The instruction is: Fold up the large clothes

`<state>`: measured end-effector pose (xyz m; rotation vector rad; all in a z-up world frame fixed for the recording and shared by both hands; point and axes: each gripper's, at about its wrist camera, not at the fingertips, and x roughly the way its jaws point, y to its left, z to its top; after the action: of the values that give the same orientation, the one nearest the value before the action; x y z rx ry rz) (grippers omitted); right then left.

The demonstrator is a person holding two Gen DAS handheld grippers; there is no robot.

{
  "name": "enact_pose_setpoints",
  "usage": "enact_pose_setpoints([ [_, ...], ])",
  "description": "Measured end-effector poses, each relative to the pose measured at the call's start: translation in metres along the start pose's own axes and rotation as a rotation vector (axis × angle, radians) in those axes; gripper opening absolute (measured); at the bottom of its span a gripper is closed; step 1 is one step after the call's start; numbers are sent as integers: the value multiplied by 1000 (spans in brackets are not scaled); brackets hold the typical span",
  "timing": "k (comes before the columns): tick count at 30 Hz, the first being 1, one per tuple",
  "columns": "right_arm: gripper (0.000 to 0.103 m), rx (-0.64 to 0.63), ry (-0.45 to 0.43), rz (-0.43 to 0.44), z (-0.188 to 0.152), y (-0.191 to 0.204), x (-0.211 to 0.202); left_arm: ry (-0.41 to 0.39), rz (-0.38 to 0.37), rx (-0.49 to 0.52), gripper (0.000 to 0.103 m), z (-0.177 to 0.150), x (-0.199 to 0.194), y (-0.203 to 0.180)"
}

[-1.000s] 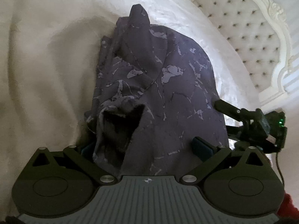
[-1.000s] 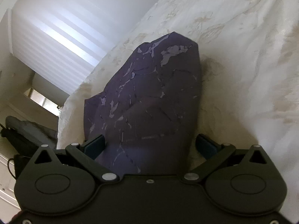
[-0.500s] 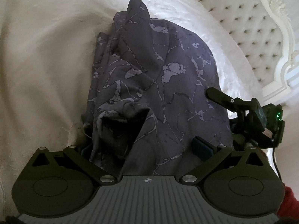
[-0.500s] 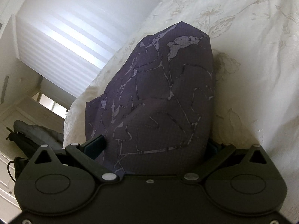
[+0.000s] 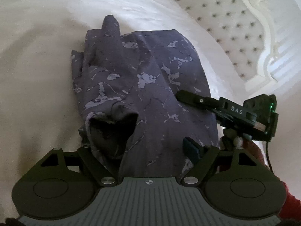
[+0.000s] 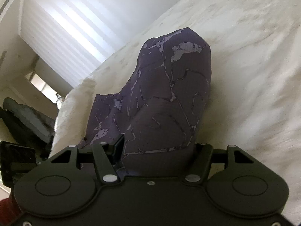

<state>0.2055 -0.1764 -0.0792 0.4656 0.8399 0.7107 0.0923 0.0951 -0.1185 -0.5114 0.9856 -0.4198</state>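
Purple garment (image 5: 146, 94) – near edge between fingers (image 5: 191, 148), both grippers

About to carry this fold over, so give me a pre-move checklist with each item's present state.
1. Left gripper has cloth between its fingers: ok, the purple garment fills the gap; whether it is clamped, cannot tell.
2. Right gripper has cloth between its fingers: ok, the garment bulges up between them; firmness of grip, cannot tell.
3. Near edge even: not ok, a bunched flap gapes open by the left finger.
4. Far end flat: not ok, a creased ridge sticks out on the bedspread.
5. Grippers apart from each other: ok, the right one sits off to the side.
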Motion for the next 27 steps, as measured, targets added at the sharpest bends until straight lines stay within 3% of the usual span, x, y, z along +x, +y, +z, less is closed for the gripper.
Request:
enact_pose_setpoints([
  [11,66,-28,-111,-266,56,-96,-106,-11,-197,91,79,43,141,-57],
  [14,68,-15,-140,-316,66,-126,-123,27,-186,139,77,50,174,-72],
  [18,77,75,-162,-372,54,-160,-125,58,-87,182,77,38,194,-66],
  [20,92,116,-178,-401,42,-172,-116,62,-102,152,78,27,195,-48],
  [23,96,192,-220,-346,30,-188,-111,53,-127,82,78,20,190,-32],
  [27,97,152,-239,-374,29,-177,-117,35,-104,94,79,23,190,-47],
])
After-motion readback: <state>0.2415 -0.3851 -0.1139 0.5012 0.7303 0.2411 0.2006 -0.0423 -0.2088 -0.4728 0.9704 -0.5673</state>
